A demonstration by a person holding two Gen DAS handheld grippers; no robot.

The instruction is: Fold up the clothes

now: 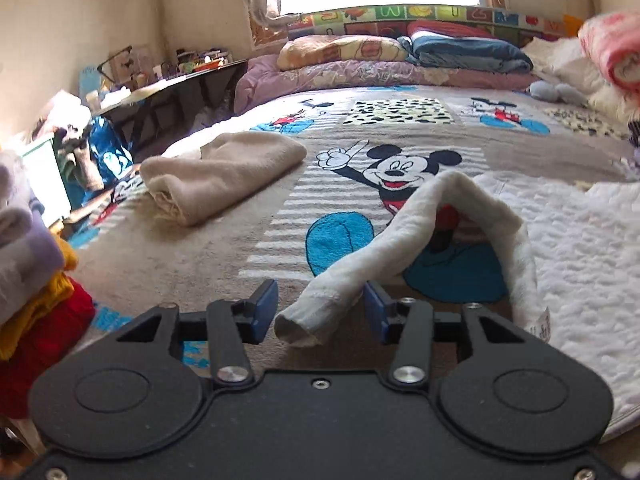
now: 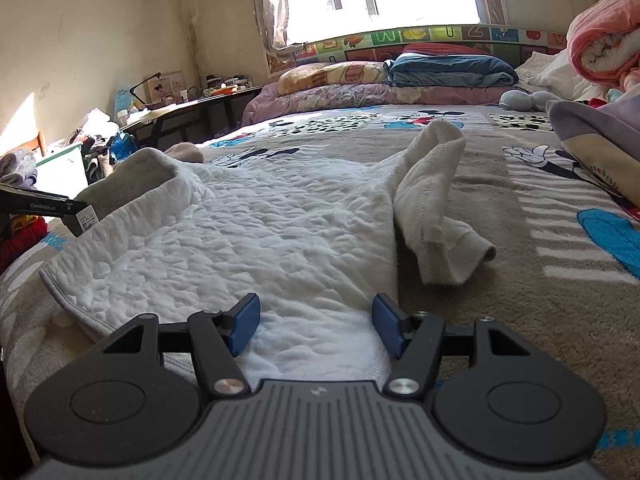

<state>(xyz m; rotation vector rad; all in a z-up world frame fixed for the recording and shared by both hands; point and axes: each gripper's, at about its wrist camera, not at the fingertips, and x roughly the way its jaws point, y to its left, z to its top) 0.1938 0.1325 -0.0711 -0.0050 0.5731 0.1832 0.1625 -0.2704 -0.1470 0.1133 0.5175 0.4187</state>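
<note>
A white fleece top (image 2: 260, 232) lies spread flat on the cartoon-mouse bed cover (image 1: 224, 256). Its left sleeve (image 1: 404, 236) arches up off the cover, and the cuff (image 1: 300, 326) rests between the blue pads of my left gripper (image 1: 320, 314), which is open. My right gripper (image 2: 316, 326) is open too, low over the top's hem, with fleece under both pads. The other sleeve (image 2: 432, 208) lies crumpled on the cover at the top's right edge. A folded beige garment (image 1: 216, 172) sits further back on the left.
A stack of purple, yellow and red clothes (image 1: 36, 280) is at the bed's left edge. Pillows and folded blankets (image 1: 460, 52) line the head of the bed under the window. A purple garment (image 2: 600, 128) lies at the right. A cluttered desk (image 1: 168, 84) stands at the far left.
</note>
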